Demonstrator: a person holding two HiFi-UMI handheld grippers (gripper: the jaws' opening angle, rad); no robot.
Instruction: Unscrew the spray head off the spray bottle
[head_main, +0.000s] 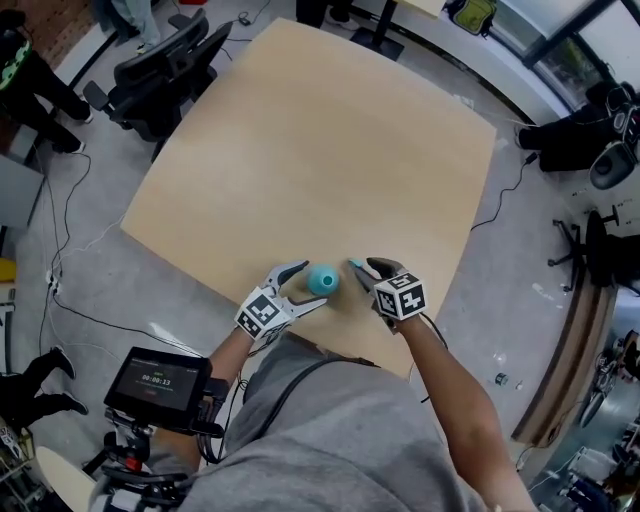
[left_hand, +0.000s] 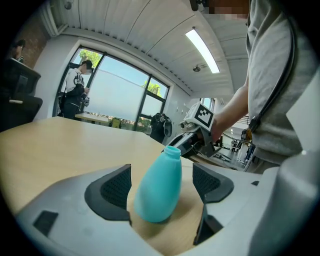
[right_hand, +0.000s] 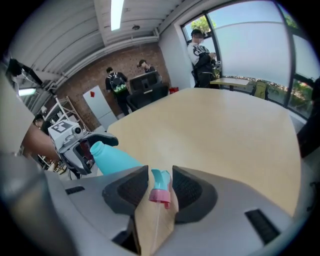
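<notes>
Spray head (right_hand: 159, 187), teal with a pink collar, is off the bottle and clamped between the jaws of the right gripper (right_hand: 161, 189). Its thin dip tube hangs from the collar back toward the camera, so the long axis runs along the jaws, nozzle end outward. This gripper points steeply down at the pale wooden table (head_main: 320, 150), near the person's edge of it.

The teal spray bottle (left_hand: 157, 187) is just to the left of the right gripper, so the two parts are close but apart. Its neck is bare and open, and it leans with the neck tipped toward the right gripper. It sits between the jaws of the left gripper (left_hand: 162, 184), which stand apart. The body touches one pad, a strip of table shows at the other, and the jaws do not seem to squeeze it, though the wide lens makes this hard to judge.

Judging by the bare neck, the unscrewing is done. Setting the head down falls to the right hand, onto clear table on the side away from the bottle.
</notes>
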